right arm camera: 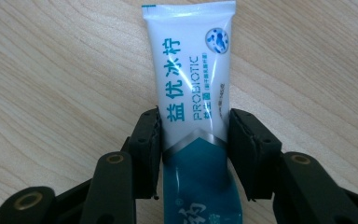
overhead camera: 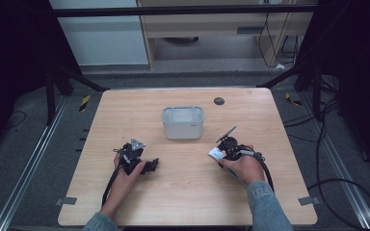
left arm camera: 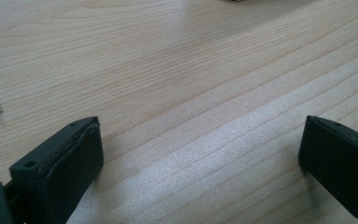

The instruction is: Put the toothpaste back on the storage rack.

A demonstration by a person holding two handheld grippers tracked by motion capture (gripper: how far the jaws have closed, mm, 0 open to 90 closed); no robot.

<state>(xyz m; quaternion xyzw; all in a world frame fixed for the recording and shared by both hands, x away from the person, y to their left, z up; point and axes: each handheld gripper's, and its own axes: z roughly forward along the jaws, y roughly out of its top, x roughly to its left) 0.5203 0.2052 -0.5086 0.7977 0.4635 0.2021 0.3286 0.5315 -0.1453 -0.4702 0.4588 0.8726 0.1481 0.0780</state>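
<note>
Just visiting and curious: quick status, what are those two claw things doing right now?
Right gripper: fingers clamped on white-and-teal tube, lying on the table. Left gripper: open, nothing between. Grey container sits farther back, path unobstructed.

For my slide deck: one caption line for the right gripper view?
Right tool closed on a white-and-teal probiotic toothpaste tube lying on the wooden table.

A grey lidded box (overhead camera: 183,123) stood mid-table (overhead camera: 125,110), a dark round disc (overhead camera: 218,101) near the far edge.
</note>
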